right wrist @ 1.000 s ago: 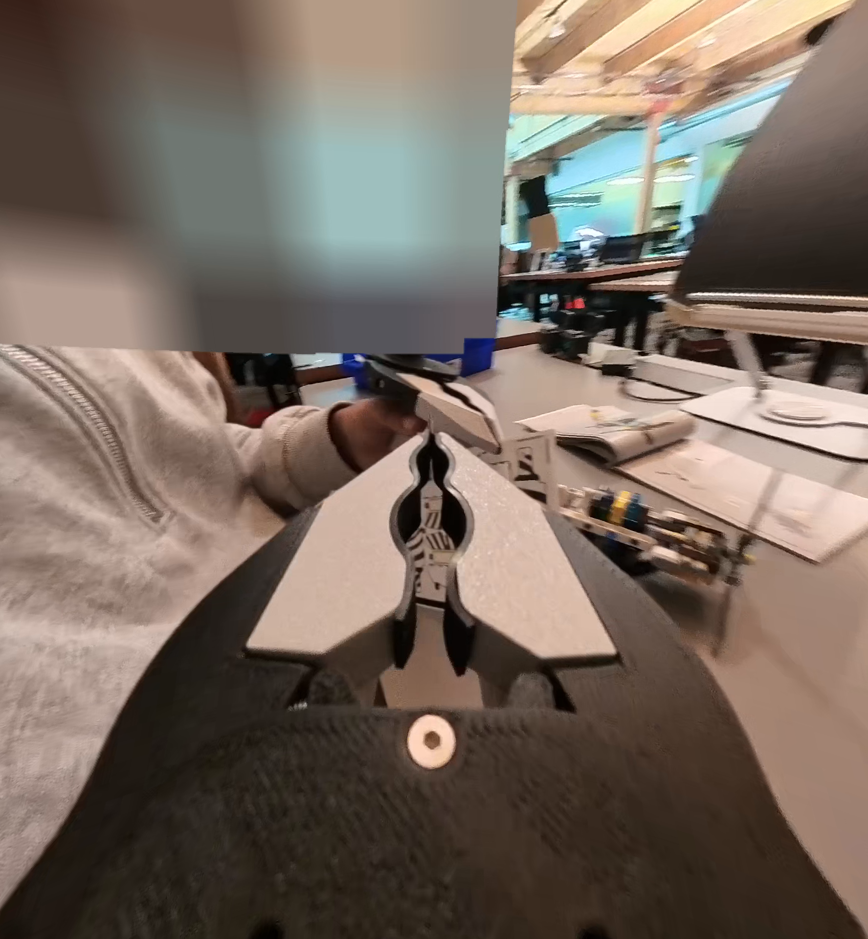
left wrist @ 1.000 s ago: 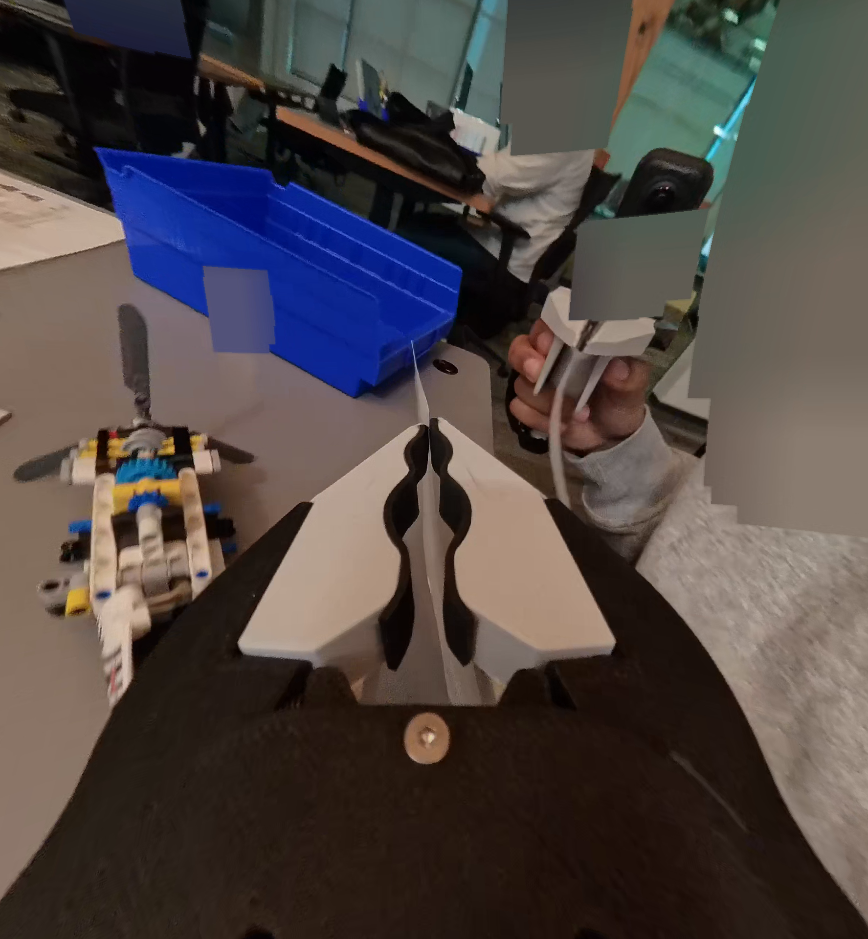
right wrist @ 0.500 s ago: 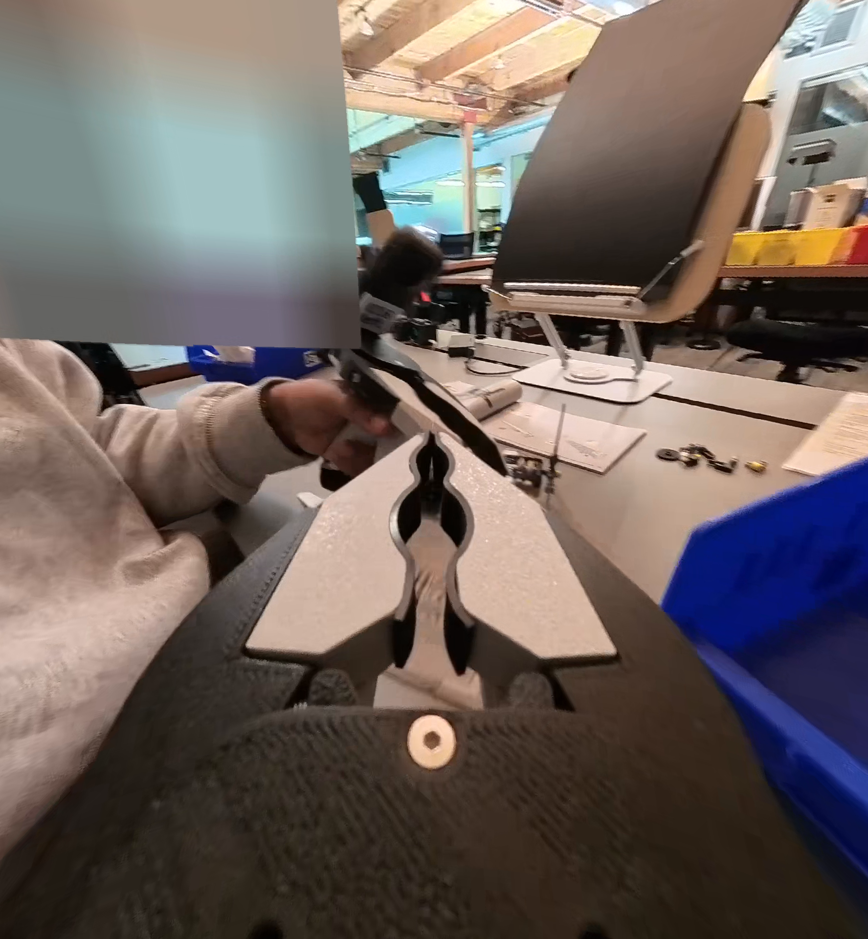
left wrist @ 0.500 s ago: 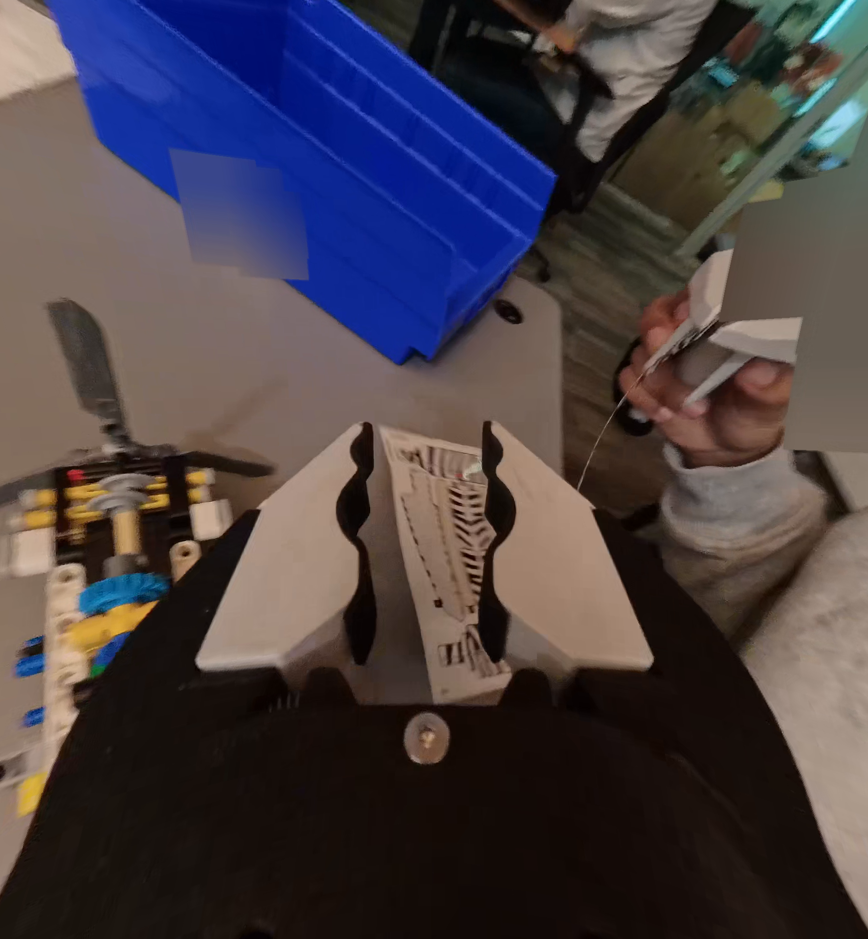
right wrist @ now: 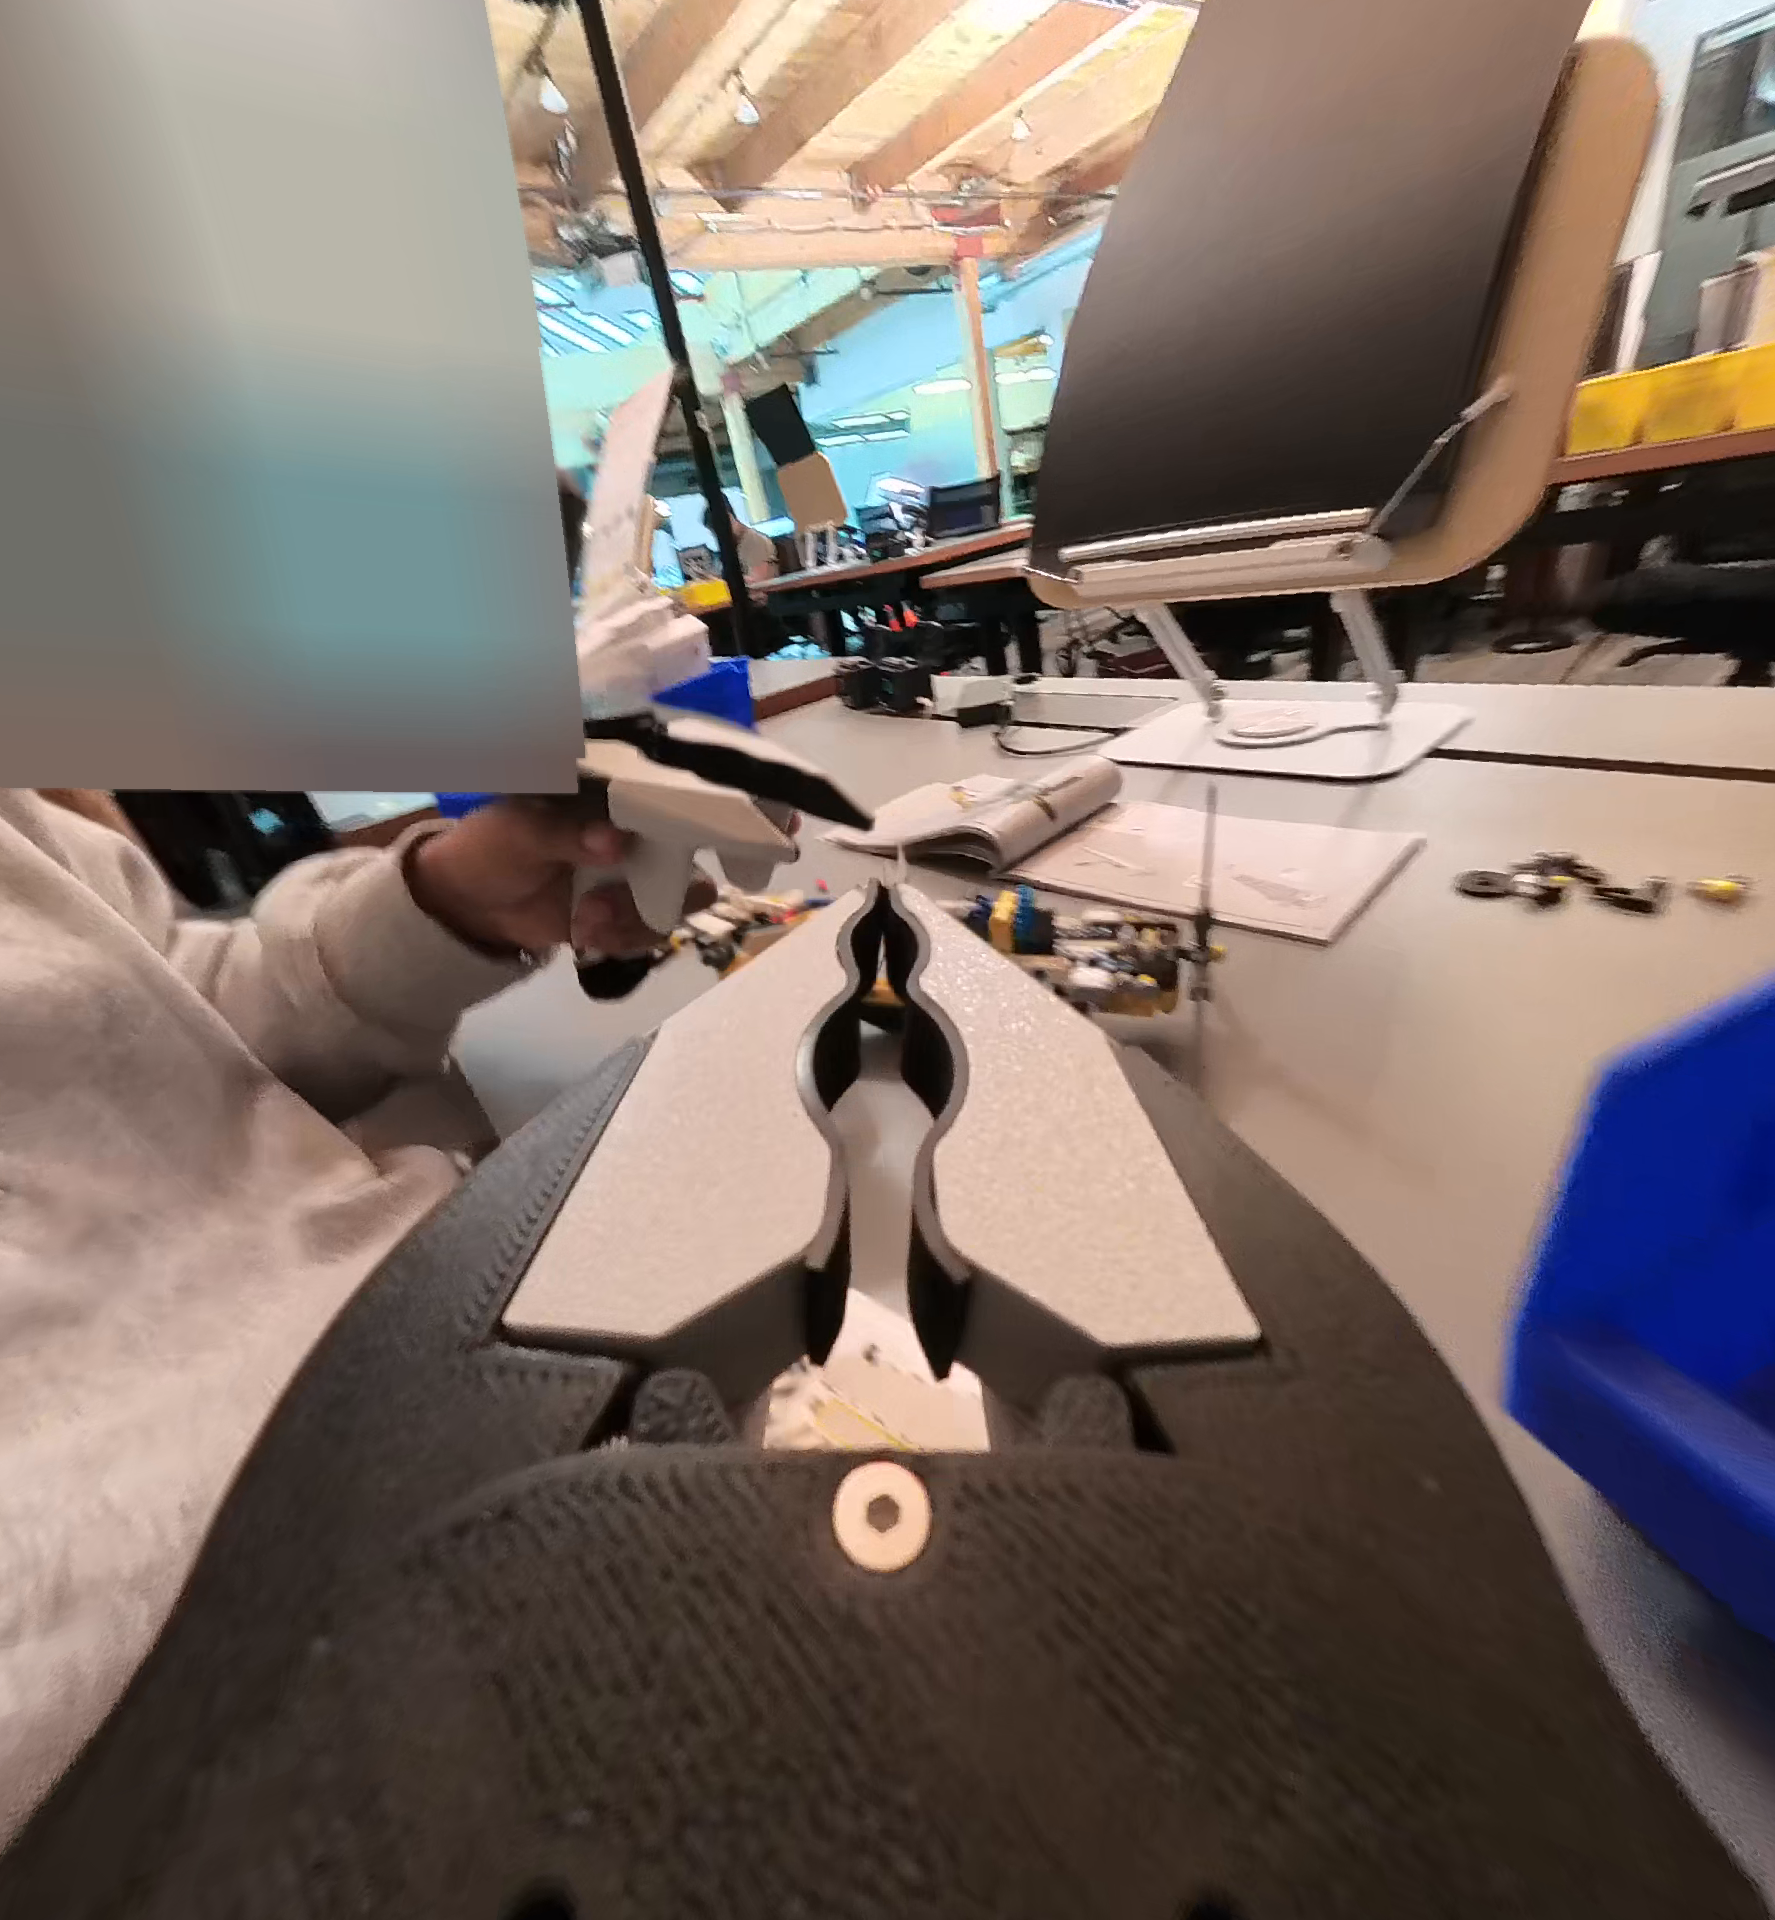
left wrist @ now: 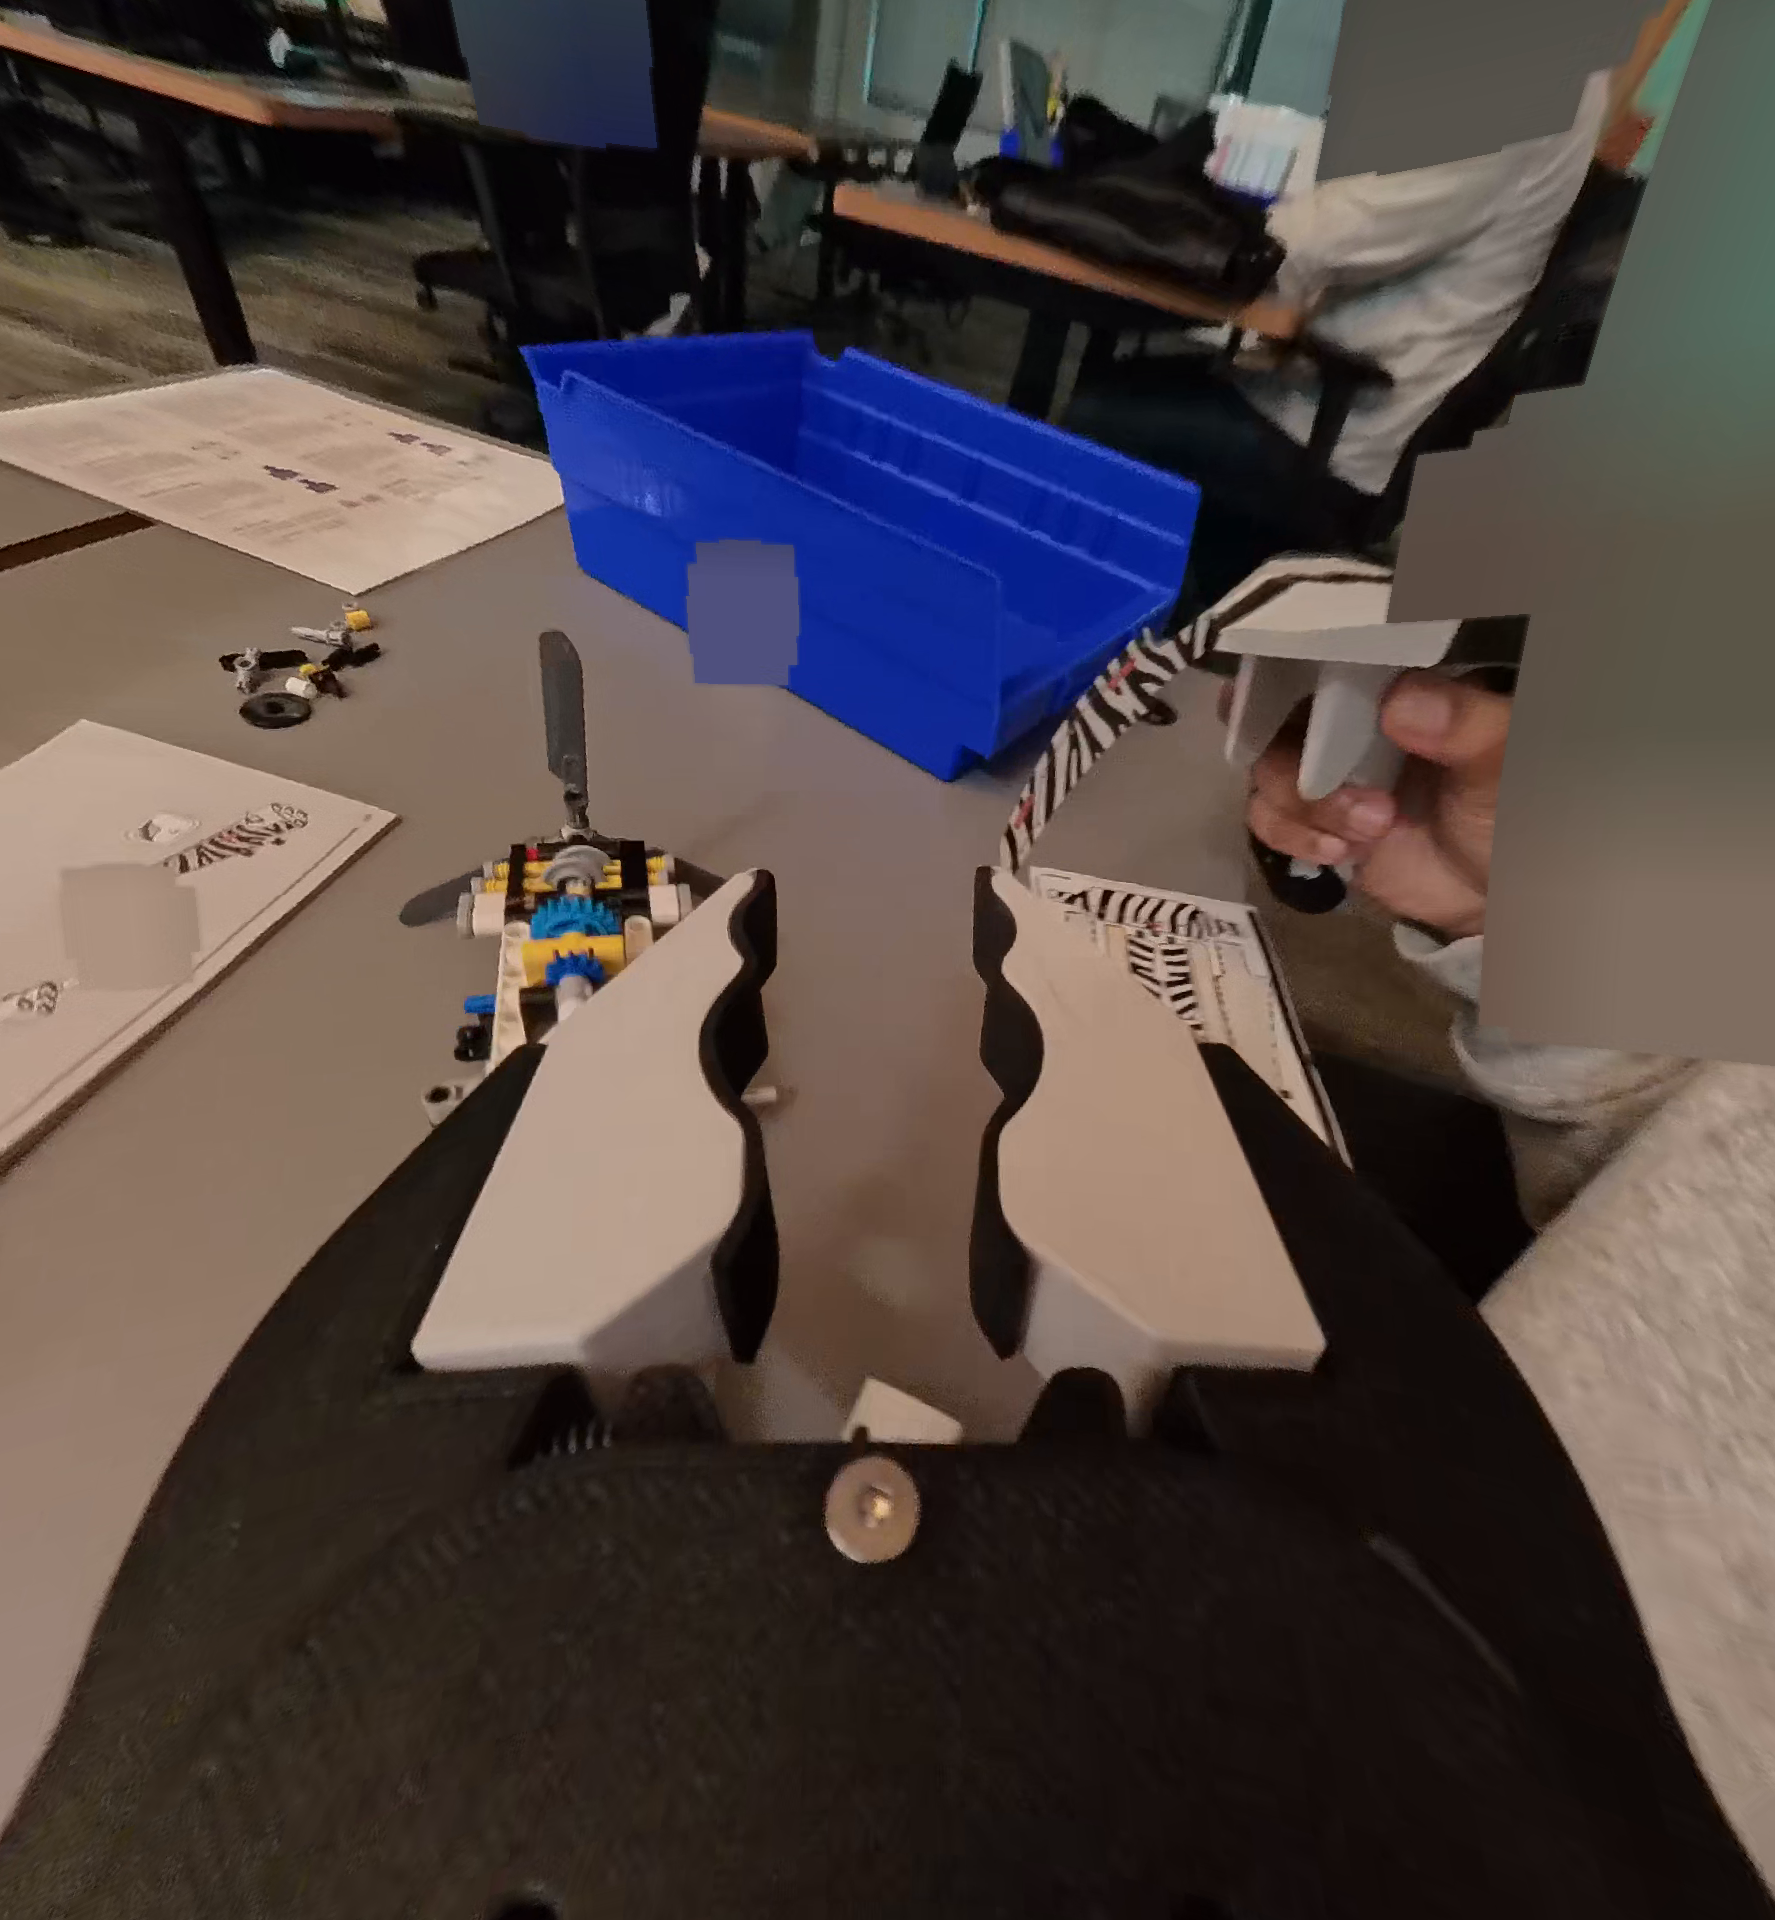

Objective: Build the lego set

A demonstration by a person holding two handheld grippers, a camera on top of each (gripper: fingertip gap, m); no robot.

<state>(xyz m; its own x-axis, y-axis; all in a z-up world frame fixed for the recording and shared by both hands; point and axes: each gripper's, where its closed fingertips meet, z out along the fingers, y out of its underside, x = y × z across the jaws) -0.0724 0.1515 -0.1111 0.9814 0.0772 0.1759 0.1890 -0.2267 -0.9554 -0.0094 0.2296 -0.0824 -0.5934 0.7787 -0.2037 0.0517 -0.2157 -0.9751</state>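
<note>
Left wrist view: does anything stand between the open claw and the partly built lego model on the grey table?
Nothing visible does. The open left claw is above bare grey table; the yellow, white and black lego model lies beside one finger, partly hidden by it. The zebra-striped sticker sheet lies beyond the other finger.

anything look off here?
One thing: a zebra-striped sticker strip hangs loose from the shut right claw, curling down to the sticker sheet beside the open left claw. Model and bin look fine.
</note>
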